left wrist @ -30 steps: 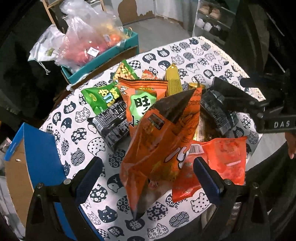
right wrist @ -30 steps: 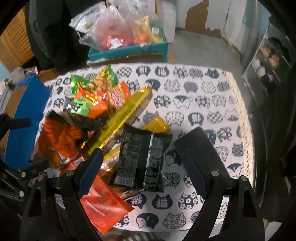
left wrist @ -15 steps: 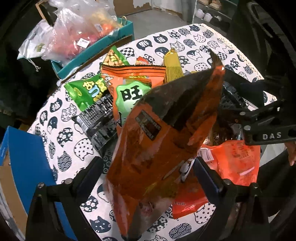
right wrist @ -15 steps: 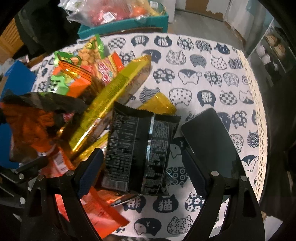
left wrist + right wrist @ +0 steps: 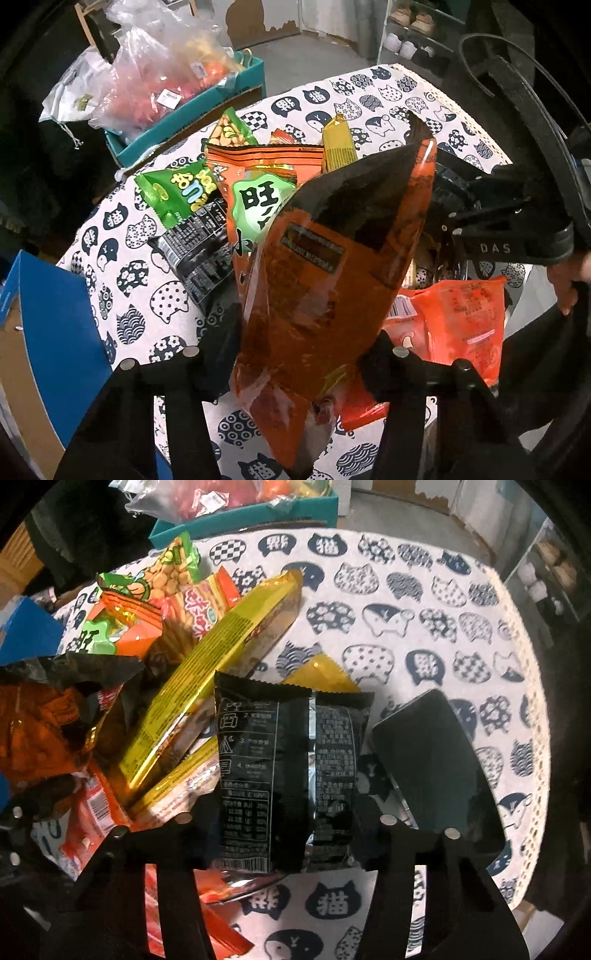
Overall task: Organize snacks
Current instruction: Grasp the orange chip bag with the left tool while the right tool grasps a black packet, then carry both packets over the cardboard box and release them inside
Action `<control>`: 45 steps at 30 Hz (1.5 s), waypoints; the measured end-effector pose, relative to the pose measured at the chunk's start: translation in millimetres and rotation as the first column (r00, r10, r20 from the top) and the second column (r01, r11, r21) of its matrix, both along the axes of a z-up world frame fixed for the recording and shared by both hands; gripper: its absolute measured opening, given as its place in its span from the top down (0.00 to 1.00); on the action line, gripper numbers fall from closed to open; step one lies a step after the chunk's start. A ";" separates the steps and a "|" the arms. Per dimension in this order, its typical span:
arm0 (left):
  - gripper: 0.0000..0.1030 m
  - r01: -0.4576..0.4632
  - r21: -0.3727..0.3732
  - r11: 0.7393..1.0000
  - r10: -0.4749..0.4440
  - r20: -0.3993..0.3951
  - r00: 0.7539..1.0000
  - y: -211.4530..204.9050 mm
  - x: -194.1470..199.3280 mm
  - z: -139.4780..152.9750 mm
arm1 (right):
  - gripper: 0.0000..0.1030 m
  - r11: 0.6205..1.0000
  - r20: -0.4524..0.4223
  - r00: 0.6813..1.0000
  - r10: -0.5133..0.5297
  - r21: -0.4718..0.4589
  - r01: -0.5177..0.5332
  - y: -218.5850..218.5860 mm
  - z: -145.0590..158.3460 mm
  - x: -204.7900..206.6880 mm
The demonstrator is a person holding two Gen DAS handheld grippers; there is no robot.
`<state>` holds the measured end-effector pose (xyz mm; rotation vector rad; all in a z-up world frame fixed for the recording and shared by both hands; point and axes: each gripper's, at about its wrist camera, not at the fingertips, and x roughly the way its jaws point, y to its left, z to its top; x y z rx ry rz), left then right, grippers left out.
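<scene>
A pile of snack packets lies on a round table under a cat-print cloth [image 5: 424, 609]. In the left wrist view a tall orange and black bag [image 5: 332, 266] stands tilted upright. My left gripper [image 5: 303, 350] is closing on it, and both pads press its lower sides. In the right wrist view a black packet [image 5: 288, 775] lies flat on the pile. My right gripper [image 5: 288, 827] points steeply down and is closing on it, its pads against the packet's two long edges.
Beside the black packet lie a long yellow packet [image 5: 214, 664] and a dark phone [image 5: 436, 768]. A green packet [image 5: 177, 192], an orange packet with a green label [image 5: 258, 199] and a red-orange packet [image 5: 454, 321] lie around. A blue box [image 5: 55, 314] stands left, a teal box [image 5: 192, 107] behind.
Both grippers' jaws have come together from wide open. The orange bag has risen and tilted up between the left fingers. The right gripper has dropped onto the black packet.
</scene>
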<state>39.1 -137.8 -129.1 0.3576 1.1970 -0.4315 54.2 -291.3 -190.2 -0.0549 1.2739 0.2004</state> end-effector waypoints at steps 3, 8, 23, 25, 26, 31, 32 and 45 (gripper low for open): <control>0.51 -0.008 0.005 1.000 0.007 0.016 1.000 3.6 -2.2 3.8 | 0.54 1.000 0.020 1.000 -0.004 -0.010 0.004 -0.8 4.0 -0.3; 0.52 -0.042 -0.007 0.999 0.043 0.046 0.998 16.2 -4.1 16.2 | 0.54 1.000 0.071 0.997 -0.007 -0.026 0.009 -1.8 28.4 -4.4; 0.52 -0.153 -0.036 0.987 0.157 0.145 0.977 69.1 -15.3 63.0 | 0.54 0.997 0.223 0.971 0.081 -0.026 -0.077 45.7 90.8 -14.6; 0.52 -0.168 -0.039 0.985 0.172 0.161 0.972 79.1 -15.7 69.1 | 0.54 0.995 0.234 0.967 0.098 -0.025 -0.095 54.1 96.3 -16.2; 0.52 -0.177 -0.040 0.983 0.182 0.170 0.969 84.6 -16.6 72.6 | 0.54 0.994 0.239 0.965 0.105 -0.024 -0.102 58.9 98.7 -19.0; 0.52 -0.220 -0.034 0.975 0.222 0.215 0.951 108.1 -21.1 86.5 | 0.54 0.989 0.259 0.954 0.148 -0.024 -0.147 83.7 110.6 -19.8; 0.52 -0.228 -0.033 0.973 0.230 0.223 0.947 113.3 -21.9 89.2 | 0.54 0.988 0.264 0.952 0.156 -0.023 -0.156 88.8 112.8 -20.2; 0.53 -0.311 -0.131 0.941 0.332 0.198 0.922 176.9 -33.7 104.0 | 0.54 0.957 0.301 0.915 0.268 0.023 -0.288 169.2 143.2 -24.4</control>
